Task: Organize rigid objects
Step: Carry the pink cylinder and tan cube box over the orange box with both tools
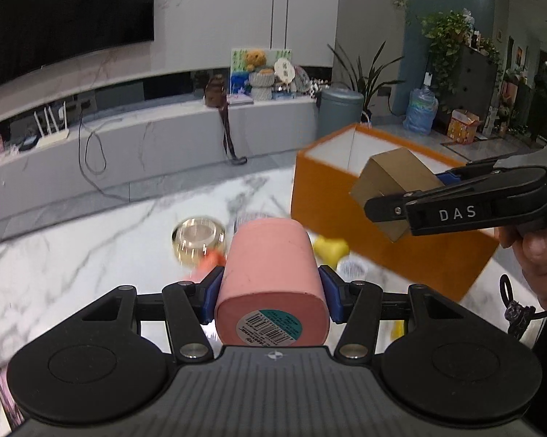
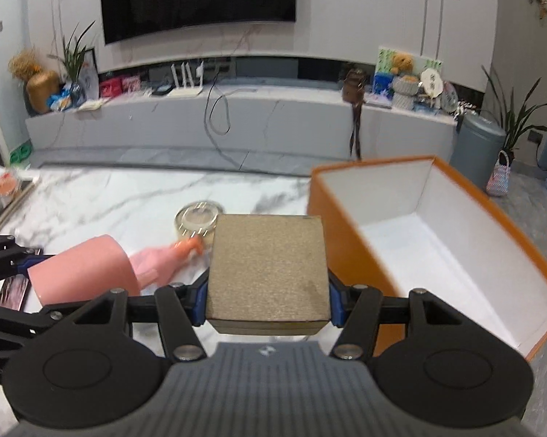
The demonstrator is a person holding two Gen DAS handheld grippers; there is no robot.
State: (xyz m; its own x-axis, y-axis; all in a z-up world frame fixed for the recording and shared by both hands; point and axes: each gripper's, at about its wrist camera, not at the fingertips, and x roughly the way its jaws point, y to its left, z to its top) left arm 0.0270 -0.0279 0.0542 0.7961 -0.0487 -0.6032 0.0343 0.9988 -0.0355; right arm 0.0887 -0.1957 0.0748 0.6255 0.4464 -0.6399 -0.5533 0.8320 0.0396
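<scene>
My left gripper (image 1: 270, 296) is shut on a pink cup (image 1: 271, 276), lifted above the marble table (image 1: 73, 255); the cup's barcode-labelled base faces the camera. My right gripper (image 2: 268, 300) is shut on a gold-brown box (image 2: 270, 273), also held off the table. In the left wrist view the right gripper (image 1: 386, 207) comes in from the right with the gold-brown box (image 1: 390, 178) in front of the orange bin (image 1: 382, 255). The right wrist view shows the pink cup (image 2: 84, 269) at lower left and the orange bin (image 2: 437, 233), white inside and holding nothing, at right.
On the table lie a round glass jar (image 1: 197, 236), a yellow object (image 1: 330, 249), a small orange item (image 1: 209, 260) and a pink object (image 2: 157, 262). A hand (image 1: 539, 255) holds the right gripper. Packages (image 2: 4, 189) lie at the table's left edge.
</scene>
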